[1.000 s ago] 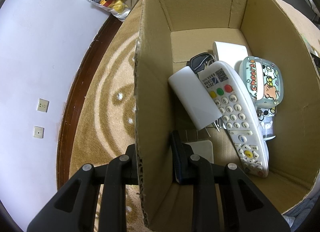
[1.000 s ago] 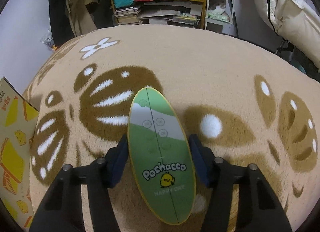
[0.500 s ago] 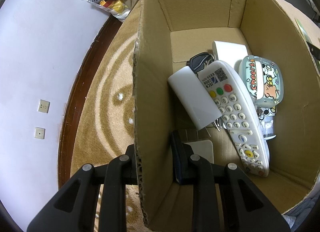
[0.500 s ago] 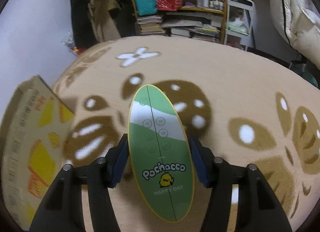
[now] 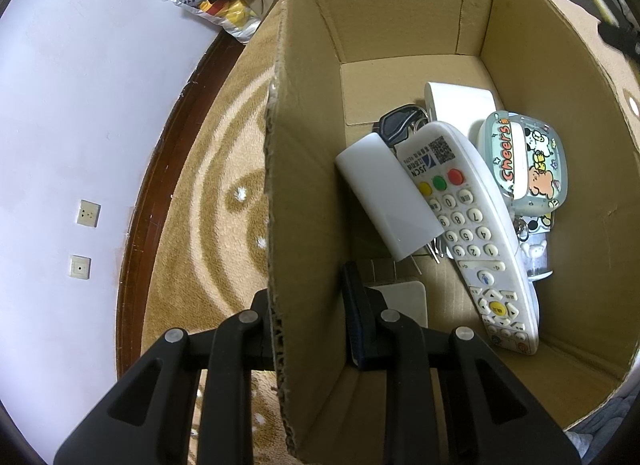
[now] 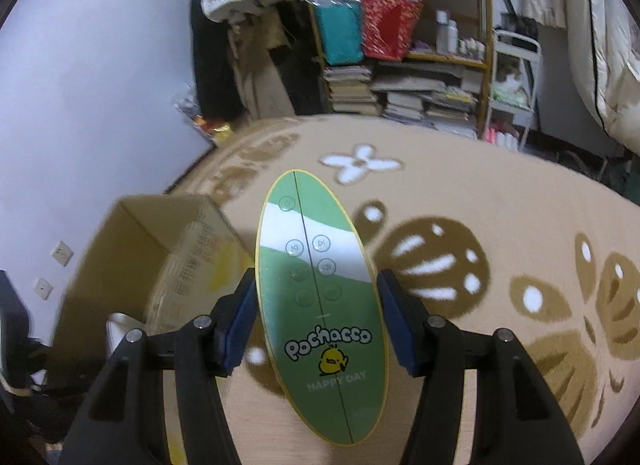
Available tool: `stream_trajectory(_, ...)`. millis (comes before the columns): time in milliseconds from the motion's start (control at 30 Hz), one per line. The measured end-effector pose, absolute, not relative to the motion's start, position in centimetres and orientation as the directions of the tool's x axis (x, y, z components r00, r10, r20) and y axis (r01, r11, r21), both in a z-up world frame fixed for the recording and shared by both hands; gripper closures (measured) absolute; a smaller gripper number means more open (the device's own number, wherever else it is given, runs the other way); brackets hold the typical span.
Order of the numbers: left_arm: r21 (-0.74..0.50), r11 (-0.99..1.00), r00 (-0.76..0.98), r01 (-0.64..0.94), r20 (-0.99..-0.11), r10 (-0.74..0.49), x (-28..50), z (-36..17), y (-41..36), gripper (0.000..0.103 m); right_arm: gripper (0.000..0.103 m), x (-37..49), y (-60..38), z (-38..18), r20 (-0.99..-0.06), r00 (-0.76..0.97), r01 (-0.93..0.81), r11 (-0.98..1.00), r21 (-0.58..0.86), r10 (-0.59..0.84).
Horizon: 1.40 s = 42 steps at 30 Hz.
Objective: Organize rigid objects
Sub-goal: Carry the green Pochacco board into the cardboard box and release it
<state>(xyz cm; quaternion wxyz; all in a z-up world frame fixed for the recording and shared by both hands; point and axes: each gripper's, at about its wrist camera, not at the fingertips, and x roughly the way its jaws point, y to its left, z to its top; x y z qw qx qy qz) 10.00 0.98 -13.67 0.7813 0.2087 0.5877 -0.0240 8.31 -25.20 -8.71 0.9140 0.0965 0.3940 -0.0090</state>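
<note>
Along the near left wall of the cardboard box (image 5: 400, 17), the left gripper (image 5: 308, 321) is clamped tight on the cardboard, one finger outside over the rug (image 5: 208, 193) and the other inside the box. Inside the box, a white remote (image 5: 472, 225) lies lengthwise with its coloured buttons toward the far wall; a white block (image 5: 386, 195) leans across its left edge, and dark keys (image 5: 396, 125) sit just beyond the block. A cartoon-printed case (image 5: 528, 165) rests against the remote's right side, with a white rounded device (image 5: 460, 101) behind it near the far wall. A small white card (image 5: 404, 297) lies on the box floor just beside the inner finger.

To the right of the box, the right gripper (image 6: 316, 325) holds a green oval speaker (image 6: 320, 297) marked "Pochacco" at about half opening, pads pressed on both long edges, above the patterned rug. Beyond the box stand a cluttered bookshelf (image 6: 400, 45) and hanging coats (image 6: 248, 25); a bed's white quilt (image 6: 608, 45) hangs at the far right.
</note>
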Motion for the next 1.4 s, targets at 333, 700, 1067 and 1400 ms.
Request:
stream_trajectory(333,0.293,0.914,0.306,0.281,-0.93,0.204,10.1,-13.6,1.1,0.079,0.041,7.6,-20.0,-6.0,-0.691,0.709,-0.04,0.986,0.164,0.144)
stream_trajectory(700,0.278,0.92,0.302,0.275,-0.934,0.192,10.3,-13.4,1.6,0.079,0.041,7.0,-16.4,-6.3,-0.69,0.683,-0.126,0.969,0.213,0.241)
stream_trajectory(1067,0.265,0.926,0.304,0.268,-0.935,0.18,10.4,-13.3,1.9,0.079,0.04,6.8,-15.3,-7.6,-0.714,0.65,-0.138,0.964,0.227,0.261)
stream_trajectory(1400,0.251,0.933,0.317,0.257,-0.934,0.163,10.1,-12.6,2.1,0.079,0.04,6.4,-14.9,-7.3,-0.71,0.642,-0.151,0.956,0.253,0.289)
